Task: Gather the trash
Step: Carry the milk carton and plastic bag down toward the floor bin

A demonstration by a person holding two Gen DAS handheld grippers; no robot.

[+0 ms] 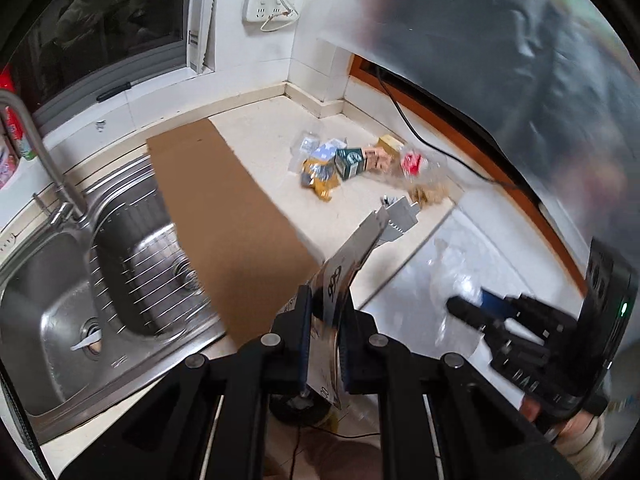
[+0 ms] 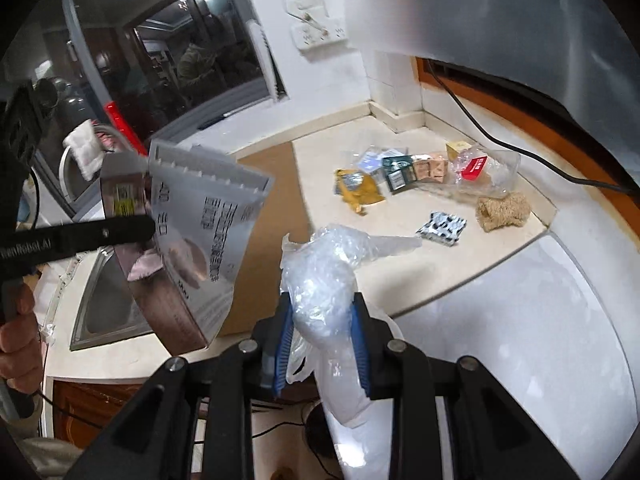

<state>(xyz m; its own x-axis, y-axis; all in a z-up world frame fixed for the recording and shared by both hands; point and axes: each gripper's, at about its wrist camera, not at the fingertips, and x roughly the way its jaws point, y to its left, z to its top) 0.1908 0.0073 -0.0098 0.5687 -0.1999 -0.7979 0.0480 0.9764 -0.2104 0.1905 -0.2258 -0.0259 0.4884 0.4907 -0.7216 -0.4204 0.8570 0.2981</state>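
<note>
Closest to me, both of the person's hands are loaded, so the step in hand looks like carrying a picked-up pair of items off the counter. The left gripper point(image 1: 326, 312) is clamped tight on a flattened grey carton point(image 2: 192, 240), its thin wall pinched edge-on between the pads. The carton sticks up and forward, printed side showing, its torn toothed flap at the top. The right gripper point(image 2: 322, 340) is squeezed onto a wad of clear plastic wrap point(image 2: 324, 272), crinkled and soft, bulging above the blue pads point(image 2: 282, 344) and hanging below them.

No bin or bag mouth is clearly visible, so the next move, I judge, is to bring both loads over a container and let go, minding that the limp plastic may cling to the pads.

Farther off, on the pale countertop point(image 2: 400, 248), trash remains: a black-and-white sachet point(image 2: 442, 226), a tan fibrous clump point(image 2: 504, 210), then a row of wrappers and small boxes point(image 2: 404, 176) beside a clear bottle point(image 2: 484, 176) near the corner. A brown cardboard sheet point(image 1: 224, 216) lies beside the steel sink point(image 1: 100, 280).
</note>
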